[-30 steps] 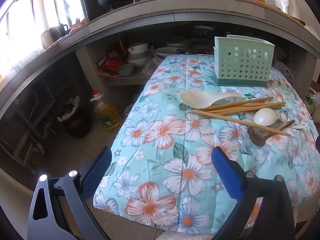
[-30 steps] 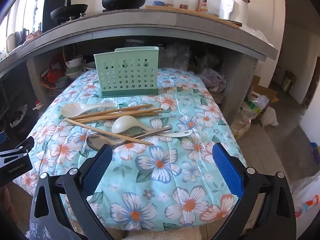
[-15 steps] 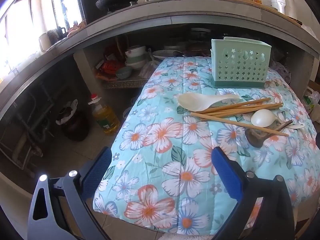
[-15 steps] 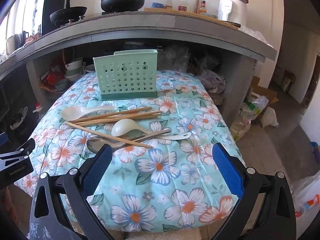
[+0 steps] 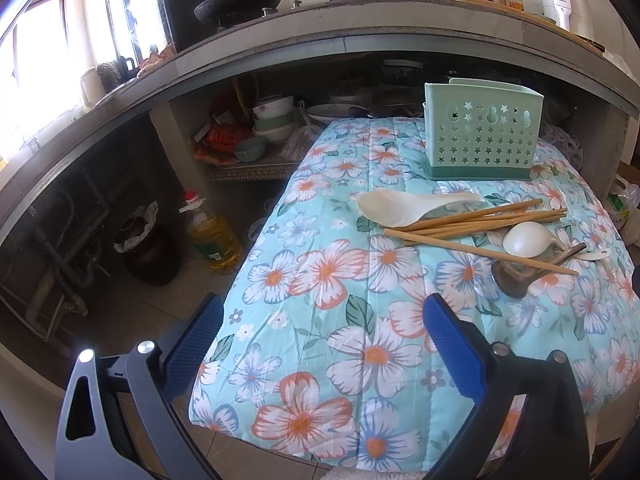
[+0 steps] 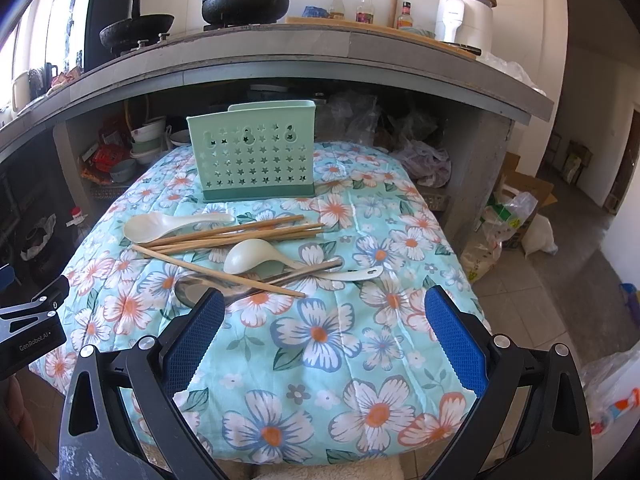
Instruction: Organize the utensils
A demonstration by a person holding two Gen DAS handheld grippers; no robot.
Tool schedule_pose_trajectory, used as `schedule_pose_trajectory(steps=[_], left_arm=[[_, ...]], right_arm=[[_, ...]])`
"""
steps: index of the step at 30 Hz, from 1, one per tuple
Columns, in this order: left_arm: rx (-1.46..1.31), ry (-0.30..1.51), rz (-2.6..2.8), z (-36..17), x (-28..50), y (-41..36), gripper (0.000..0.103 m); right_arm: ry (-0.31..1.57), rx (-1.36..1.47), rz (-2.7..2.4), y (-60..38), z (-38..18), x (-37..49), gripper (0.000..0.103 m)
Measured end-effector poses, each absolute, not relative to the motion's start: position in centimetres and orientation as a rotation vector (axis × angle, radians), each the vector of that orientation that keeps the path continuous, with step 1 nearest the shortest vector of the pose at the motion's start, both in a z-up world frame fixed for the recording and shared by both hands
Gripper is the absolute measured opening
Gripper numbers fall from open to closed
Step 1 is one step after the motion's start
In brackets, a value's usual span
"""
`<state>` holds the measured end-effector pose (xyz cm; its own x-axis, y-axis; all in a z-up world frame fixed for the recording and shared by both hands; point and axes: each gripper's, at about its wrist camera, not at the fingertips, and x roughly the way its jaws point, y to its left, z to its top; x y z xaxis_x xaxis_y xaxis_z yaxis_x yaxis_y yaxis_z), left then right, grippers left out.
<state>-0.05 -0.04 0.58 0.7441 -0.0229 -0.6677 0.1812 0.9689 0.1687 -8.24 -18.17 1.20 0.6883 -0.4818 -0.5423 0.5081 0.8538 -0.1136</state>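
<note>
Right wrist view: blue-padded right gripper (image 6: 324,336) released, wooden chopsticks (image 6: 236,234) at 12 o'clock before the mint perforated plastic caddy (image 6: 254,156). Left gripper (image 5: 322,338) likewise released.

Left gripper (image 5: 323,350): jaws spread wide, nothing between the blue pads (image 5: 450,354); black finger arms angle up and inward from the lower frame edge. Right gripper (image 6: 325,342): likewise parted wide and empty, blue pads (image 6: 456,346) facing each other. Left unit's black body (printed lettering on its side) appears at the right view's left edge.
</note>
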Motion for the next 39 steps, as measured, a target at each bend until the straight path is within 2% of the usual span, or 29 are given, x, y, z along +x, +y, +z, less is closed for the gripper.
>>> schedule_pose_trajectory(steps=[39], left_arm=[[0.227,0.723,-0.108,0.63,-0.08,0.43,0.098]], right_arm=[[0.589,0.052,-0.553,-18.19,1.31,-8.26,0.095]])
